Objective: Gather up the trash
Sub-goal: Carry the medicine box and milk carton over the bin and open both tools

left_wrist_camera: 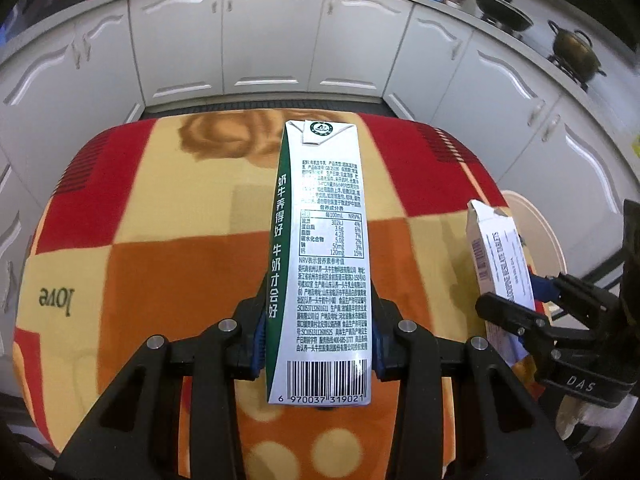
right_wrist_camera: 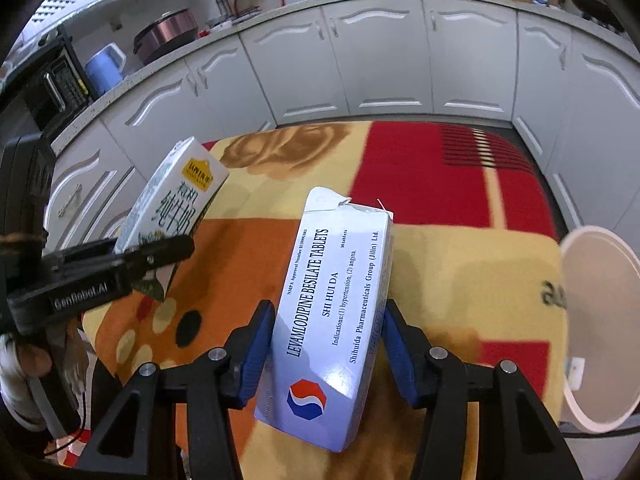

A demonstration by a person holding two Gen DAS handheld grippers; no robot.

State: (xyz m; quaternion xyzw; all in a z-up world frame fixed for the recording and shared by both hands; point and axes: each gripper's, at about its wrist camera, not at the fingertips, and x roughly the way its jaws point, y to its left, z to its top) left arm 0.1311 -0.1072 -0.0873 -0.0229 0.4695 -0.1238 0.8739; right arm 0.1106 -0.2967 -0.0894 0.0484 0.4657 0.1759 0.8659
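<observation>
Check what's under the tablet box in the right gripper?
The tablet box is held above the patterned blanket, shut between the right gripper's blue pads. Orange and yellow blanket shows around it; the patch directly beneath is covered by the box.

Milk carton (left_wrist_camera: pixel 328 264): white with a green side panel, black print and barcode. Tablet box (right_wrist_camera: pixel 336 312): pale lavender-white, dark blue lettering, red-and-blue emblem. Blanket (left_wrist_camera: pixel 160 248): checked in red, orange and cream. Bin (right_wrist_camera: pixel 600 332): white. Cabinets (left_wrist_camera: pixel 272 40): white.
</observation>
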